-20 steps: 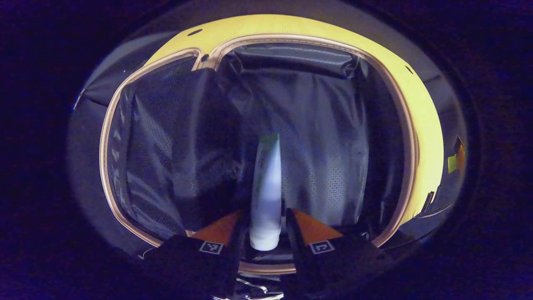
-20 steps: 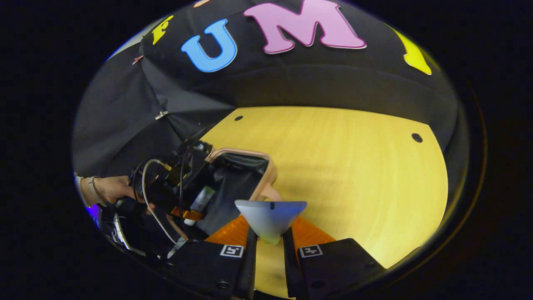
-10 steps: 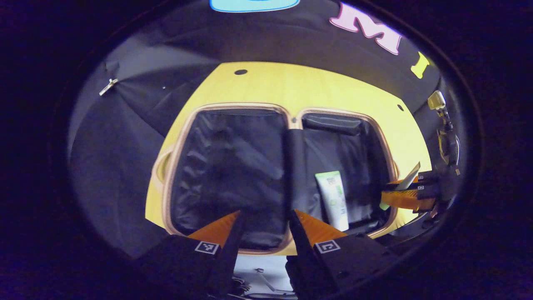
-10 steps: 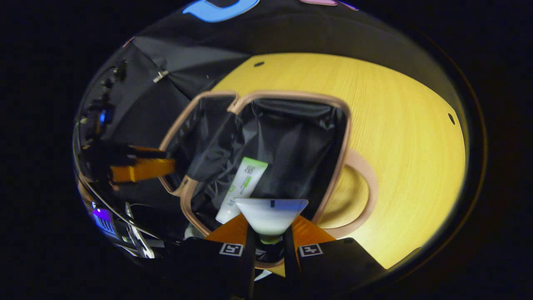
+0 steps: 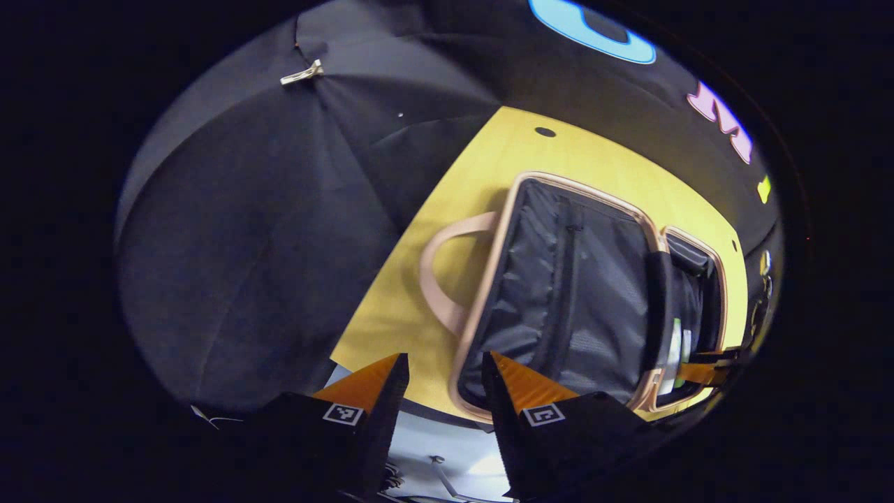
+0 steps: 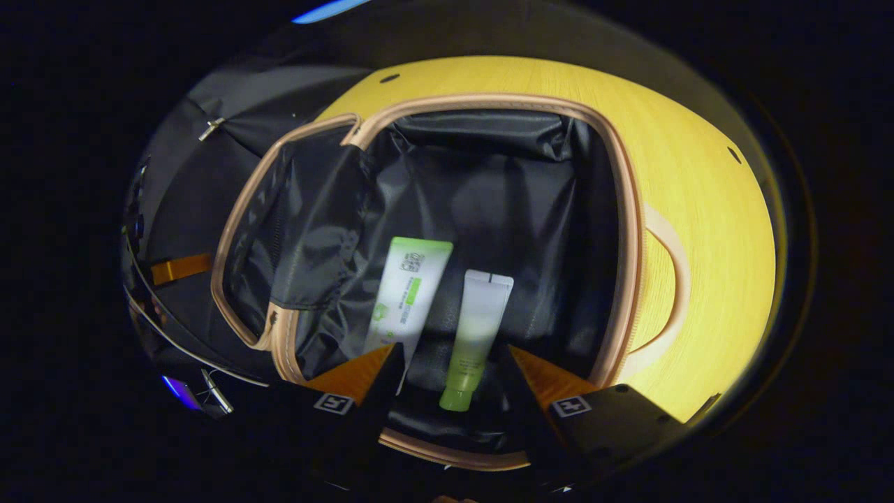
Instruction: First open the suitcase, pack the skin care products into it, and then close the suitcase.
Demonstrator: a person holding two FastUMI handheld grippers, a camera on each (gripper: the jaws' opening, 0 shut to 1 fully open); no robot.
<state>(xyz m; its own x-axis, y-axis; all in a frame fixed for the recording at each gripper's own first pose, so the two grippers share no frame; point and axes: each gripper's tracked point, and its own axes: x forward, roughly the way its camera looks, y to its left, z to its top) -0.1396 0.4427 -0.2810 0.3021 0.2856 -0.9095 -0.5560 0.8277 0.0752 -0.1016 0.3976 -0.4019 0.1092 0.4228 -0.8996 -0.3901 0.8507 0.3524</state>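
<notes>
- The right gripper (image 6: 450, 381) hangs spread and empty at the bottom centre of the right gripper view; the green-capped tube (image 6: 478, 337) lies between its fingers, untouched.
- That tube rests beside the white tube (image 6: 408, 297) in the open suitcase (image 6: 625, 230).
- Lift straight out, avoiding the lining.
- The left gripper (image 5: 438, 388), at lower centre of the left gripper view, is spread and empty; it could take the lid's rim (image 5: 482, 307) for closing.

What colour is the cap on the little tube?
Green, on the small white-and-green tube lying in the suitcase; the right gripper view shows it best.
</notes>
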